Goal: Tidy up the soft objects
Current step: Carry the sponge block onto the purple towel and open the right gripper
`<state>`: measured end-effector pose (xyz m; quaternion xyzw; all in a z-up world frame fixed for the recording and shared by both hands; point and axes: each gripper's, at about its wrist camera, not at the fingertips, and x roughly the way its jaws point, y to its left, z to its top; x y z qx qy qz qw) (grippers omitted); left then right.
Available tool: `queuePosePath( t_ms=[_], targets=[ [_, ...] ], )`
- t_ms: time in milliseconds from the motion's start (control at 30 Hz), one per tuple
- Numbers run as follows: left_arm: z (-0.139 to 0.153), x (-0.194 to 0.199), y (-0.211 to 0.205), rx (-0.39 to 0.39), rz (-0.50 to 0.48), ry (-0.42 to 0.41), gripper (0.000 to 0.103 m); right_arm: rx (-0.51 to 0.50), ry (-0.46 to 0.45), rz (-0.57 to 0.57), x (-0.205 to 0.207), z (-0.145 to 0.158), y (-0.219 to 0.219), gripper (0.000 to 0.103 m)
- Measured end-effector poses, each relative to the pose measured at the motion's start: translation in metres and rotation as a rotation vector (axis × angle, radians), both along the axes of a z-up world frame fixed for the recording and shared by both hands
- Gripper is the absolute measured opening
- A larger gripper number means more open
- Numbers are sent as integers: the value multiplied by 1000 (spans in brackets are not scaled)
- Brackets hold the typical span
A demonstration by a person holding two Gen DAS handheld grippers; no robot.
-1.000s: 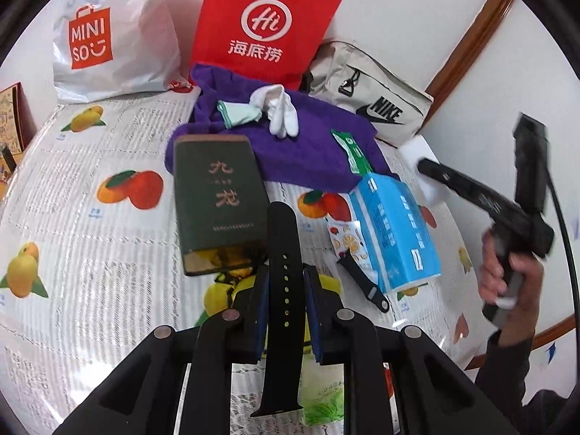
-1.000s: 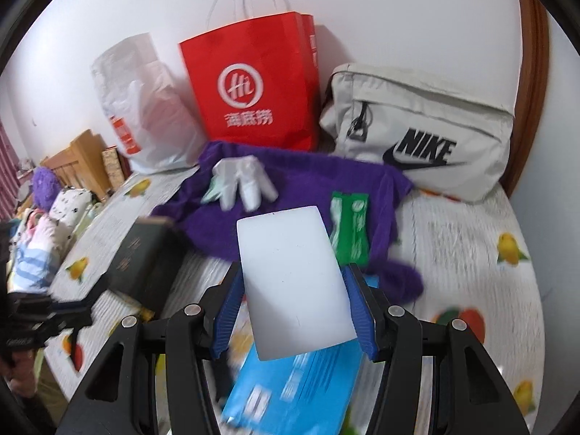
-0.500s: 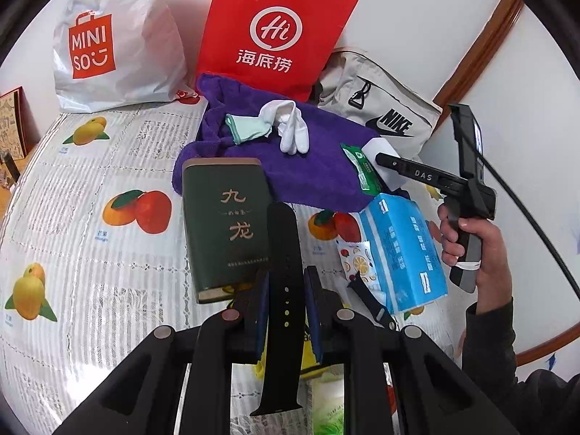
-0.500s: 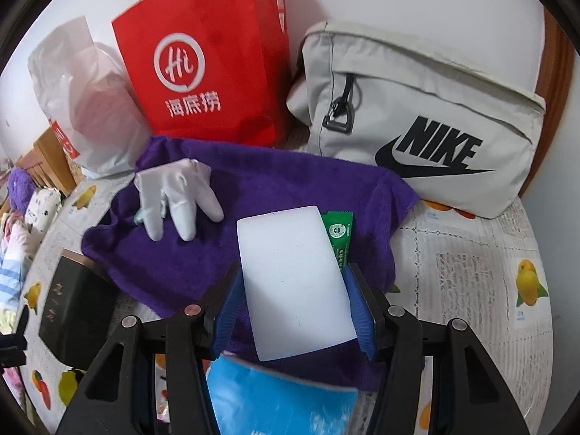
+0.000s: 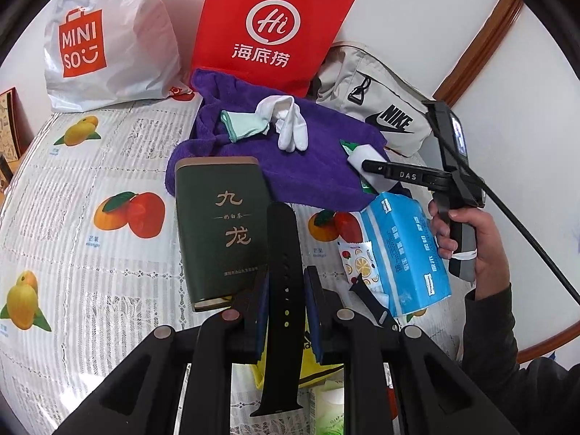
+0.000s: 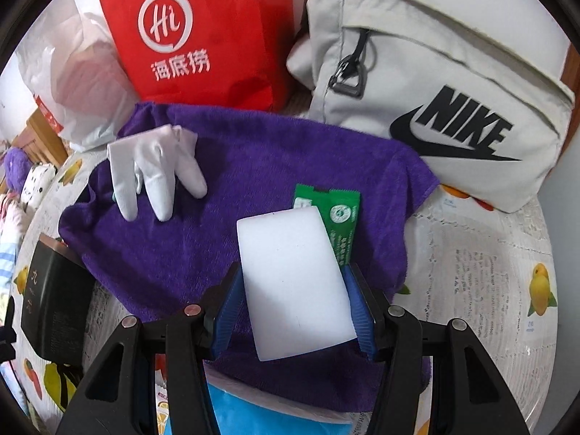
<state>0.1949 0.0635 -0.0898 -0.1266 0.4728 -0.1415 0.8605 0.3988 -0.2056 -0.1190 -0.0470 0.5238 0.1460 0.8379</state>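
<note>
Sponge (image 6: 295,286) clamped between the blue pads of the right gripper (image 6: 294,306), held flat over the purple towel (image 6: 253,188) with its far corner covering part of a green packet (image 6: 340,217); whether it touches the towel I cannot tell. Left gripper (image 5: 286,304) clenched on a black watch strap (image 5: 284,272), which stands up between its fingers above the dark green box (image 5: 221,228). Step in hand, as I judge it: carrying the sponge to the towel, where a white glove (image 6: 156,177) and a pale green cloth (image 5: 244,127) already lie, so the towel seems to be the collecting place for soft things. Next move likely calls for lowering the sponge onto bare towel, clear of the packet, then easing the jaws apart and backing off without dragging the fabric. The strap is probably waiting its turn. Surface: a counter (image 5: 90,261) under a white cloth printed with mangoes and other fruit. Also on it: a blue tissue pack (image 5: 406,250), a small fruit-print sachet (image 5: 357,257), a second strap piece (image 5: 373,304). Against the white wall: a white shopping bag (image 5: 105,32), a red paper bag (image 5: 268,25), a beige pouch (image 6: 446,87). Brown wood trim (image 5: 471,43) runs along the wall at right.
</note>
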Motion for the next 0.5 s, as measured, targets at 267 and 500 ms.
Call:
queuePosePath(
  t_ms=[267, 500],
  targets=[
    [-3, 1, 1, -2, 2, 6, 18, -6, 24, 20, 4, -4, 4, 59],
    [1, 0, 4, -7, 8, -1, 18, -26, -5, 28, -5, 4, 4, 72]
  ],
)
